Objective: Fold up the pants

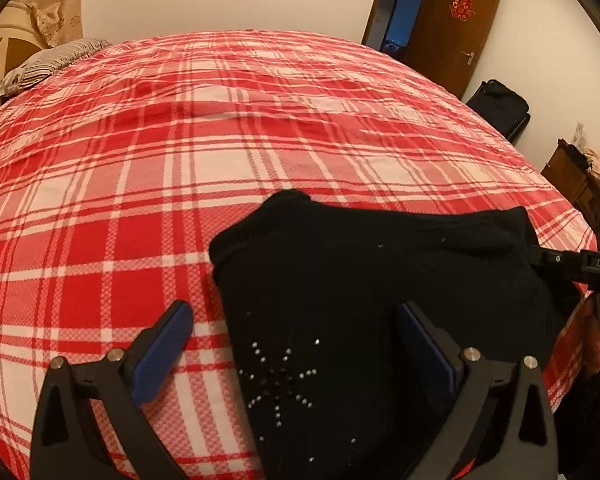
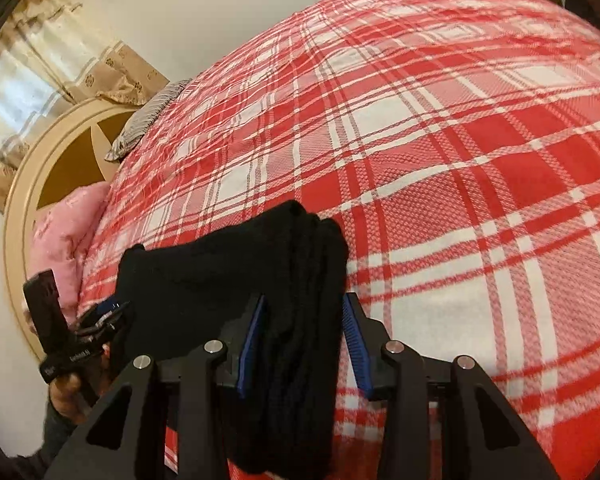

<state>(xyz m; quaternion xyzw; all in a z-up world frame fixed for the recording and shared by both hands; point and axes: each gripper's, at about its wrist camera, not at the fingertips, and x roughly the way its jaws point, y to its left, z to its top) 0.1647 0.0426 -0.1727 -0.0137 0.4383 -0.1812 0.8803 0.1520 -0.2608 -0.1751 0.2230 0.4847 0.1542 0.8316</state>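
Note:
Black pants (image 1: 360, 264) lie folded into a compact bundle on the red plaid bedspread (image 1: 180, 140), a star of small studs showing on the near part. My left gripper (image 1: 294, 308) hovers open over the bundle's left edge, one blue pad above the pants and the other above the bedspread. In the right wrist view the stacked folded edge of the pants (image 2: 204, 280) runs between the fingers of my right gripper (image 2: 305, 300), which is open, with a sliver of bedspread showing beside its right pad. The right gripper (image 1: 572, 268) sits at the bundle's right edge; the left gripper (image 2: 100, 320) shows at its far side.
A striped pillow (image 1: 48, 64) and a pink pillow (image 2: 60, 240) lie by the round headboard (image 2: 60, 152). A brown door (image 1: 448, 24) stands open at the back right, with a dark bag (image 1: 500, 108) and a wooden cabinet (image 1: 568, 176) along the wall. Bare bedspread stretches beyond the pants.

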